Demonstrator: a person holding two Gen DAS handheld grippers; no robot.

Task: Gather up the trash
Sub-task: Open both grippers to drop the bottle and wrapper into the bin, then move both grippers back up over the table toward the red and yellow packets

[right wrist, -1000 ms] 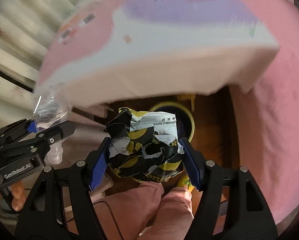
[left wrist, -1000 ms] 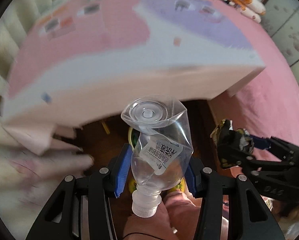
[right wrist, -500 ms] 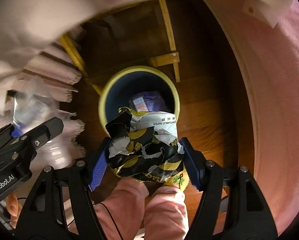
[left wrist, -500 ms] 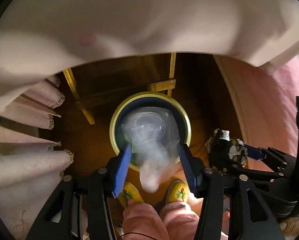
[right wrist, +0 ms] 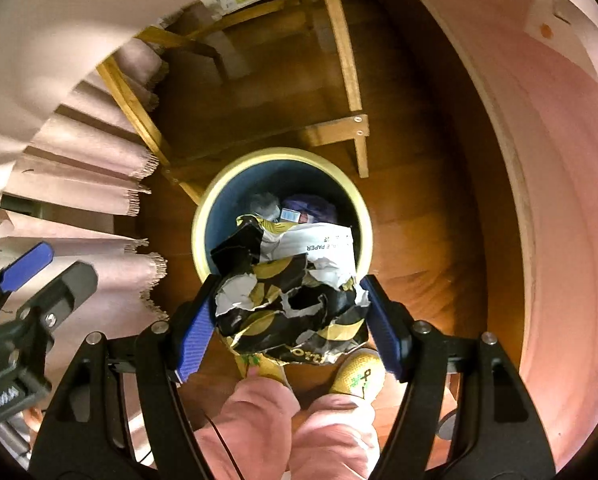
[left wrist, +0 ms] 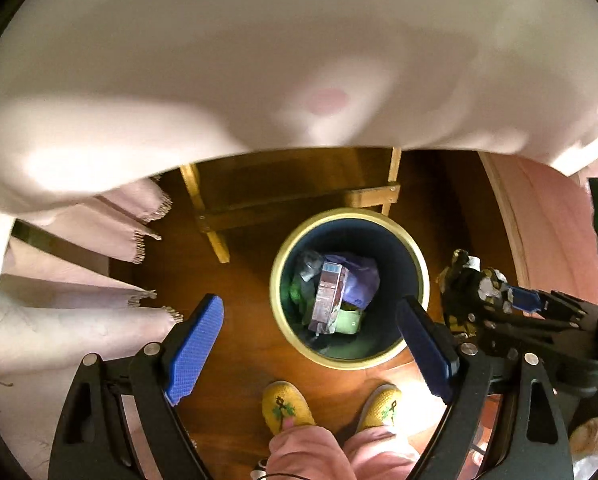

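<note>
My left gripper [left wrist: 311, 344] jaws opening, now empty: bottle dropped, not clearly visible in bin [left wrist: 415, 248]. My right gripper [right wrist: 289, 312] clamps wrapper [right wrist: 291, 292] over bin's near rim; 1 piece left.

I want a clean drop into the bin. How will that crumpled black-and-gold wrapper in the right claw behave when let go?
The crumpled wrapper looks torn and thin, so probably light and floppy. It may flutter or snag on a pad rather than fall straight. The bin lies below, partly ahead of it.
</note>
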